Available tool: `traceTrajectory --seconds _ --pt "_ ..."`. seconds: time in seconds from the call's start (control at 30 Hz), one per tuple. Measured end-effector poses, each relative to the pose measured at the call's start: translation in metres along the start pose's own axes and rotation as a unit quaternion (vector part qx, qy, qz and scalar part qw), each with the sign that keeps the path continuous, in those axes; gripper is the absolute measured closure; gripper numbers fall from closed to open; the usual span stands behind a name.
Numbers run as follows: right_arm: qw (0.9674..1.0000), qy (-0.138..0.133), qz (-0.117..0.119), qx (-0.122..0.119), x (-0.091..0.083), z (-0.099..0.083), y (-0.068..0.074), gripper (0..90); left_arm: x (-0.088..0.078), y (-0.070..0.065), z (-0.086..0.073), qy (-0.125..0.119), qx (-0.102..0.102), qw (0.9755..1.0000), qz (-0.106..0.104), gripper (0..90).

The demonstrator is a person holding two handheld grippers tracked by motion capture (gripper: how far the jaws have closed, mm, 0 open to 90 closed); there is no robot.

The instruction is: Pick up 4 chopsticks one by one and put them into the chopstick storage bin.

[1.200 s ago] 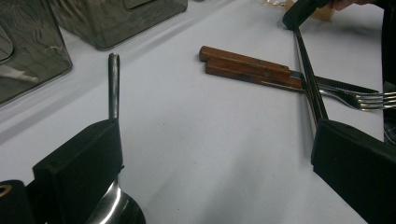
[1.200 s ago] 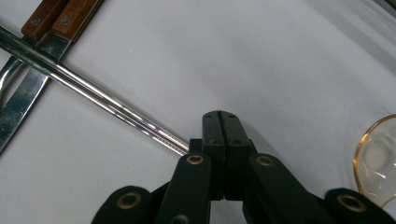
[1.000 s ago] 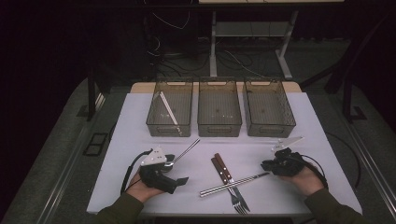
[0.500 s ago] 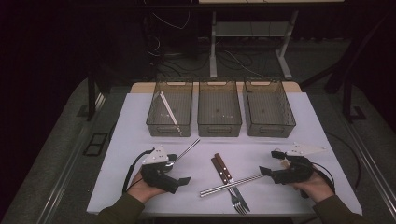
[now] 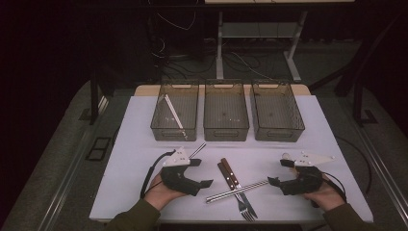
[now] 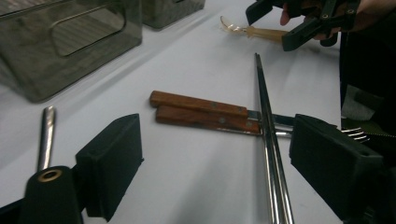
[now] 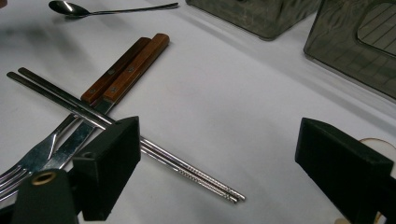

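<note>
A pair of metal chopsticks lies across a wooden-handled fork and knife near the table's front. My left gripper hovers just left of them. It is open, though its jaws have just been closing a little. In the left gripper view the chopsticks run between the jaws untouched, past the wooden handles. My right gripper is open by the chopsticks' right end, holding nothing; its jaws opened within the past second.
Three dark clear bins stand in a row at the back; the left bin holds a pale stick. A metal spoon lies beside my left gripper. An amber plastic spoon lies by the right gripper.
The right gripper drew back from the chopsticks' end toward the near right. The left gripper shifted right, toward the cutlery. Nothing on the table moved.
</note>
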State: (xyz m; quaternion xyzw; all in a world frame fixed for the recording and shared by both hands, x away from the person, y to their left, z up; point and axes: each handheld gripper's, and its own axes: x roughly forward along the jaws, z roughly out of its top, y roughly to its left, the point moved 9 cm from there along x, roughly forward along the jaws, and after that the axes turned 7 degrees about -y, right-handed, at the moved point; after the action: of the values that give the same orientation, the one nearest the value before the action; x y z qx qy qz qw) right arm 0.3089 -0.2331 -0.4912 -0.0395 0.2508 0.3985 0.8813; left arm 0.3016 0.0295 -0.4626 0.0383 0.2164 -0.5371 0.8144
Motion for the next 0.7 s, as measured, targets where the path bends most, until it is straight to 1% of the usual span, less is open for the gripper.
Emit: traceTrajectory --seconds 0.07,0.1,0.13,0.27,0.3,0.4,0.5,0.57,0.63,0.7 --pt "1.0 -0.002 0.0 -0.001 0.0 0.001 0.0 14.0 0.006 -0.004 0.002 0.006 0.004 0.9999 -0.01 20.1" --pt "1.0 -0.002 0.0 -0.001 0.0 0.001 -0.001 14.0 0.01 -0.005 0.003 0.004 0.003 0.9999 -0.015 21.7" --pt "1.0 -0.002 0.0 -0.002 0.0 0.001 -0.001 14.0 0.013 -0.007 0.004 0.009 0.005 0.9998 -0.02 23.4" --pt "1.0 -0.004 0.001 -0.005 0.0 0.001 0.0 14.0 0.026 -0.013 0.007 0.018 0.01 0.9989 -0.041 31.9" --pt "1.0 -0.004 0.0 -0.004 0.0 0.001 0.0 14.0 0.03 -0.014 0.008 0.017 0.01 0.9988 -0.045 34.6" --pt "1.0 -0.005 -0.003 -0.004 0.0 0.001 -0.001 14.0 0.038 -0.017 0.006 0.025 0.01 0.9981 -0.056 40.7" --pt "1.0 -0.005 -0.003 -0.007 0.0 0.001 0.0 14.0 0.038 -0.02 0.0 0.037 0.015 0.9972 -0.063 48.2" --pt "0.9999 -0.004 -0.003 -0.009 0.0 0.001 0.0 14.0 0.038 -0.02 -0.005 0.04 0.014 0.997 -0.065 53.2" --pt "0.9999 -0.004 -0.003 -0.01 0.0 0.001 0.0 14.0 0.037 -0.021 -0.009 0.051 0.012 0.9961 -0.071 57.7" --pt "0.9999 -0.003 -0.002 -0.013 0.001 0.001 0.0 14.0 0.038 -0.022 -0.011 0.056 0.011 0.9954 -0.077 62.0"
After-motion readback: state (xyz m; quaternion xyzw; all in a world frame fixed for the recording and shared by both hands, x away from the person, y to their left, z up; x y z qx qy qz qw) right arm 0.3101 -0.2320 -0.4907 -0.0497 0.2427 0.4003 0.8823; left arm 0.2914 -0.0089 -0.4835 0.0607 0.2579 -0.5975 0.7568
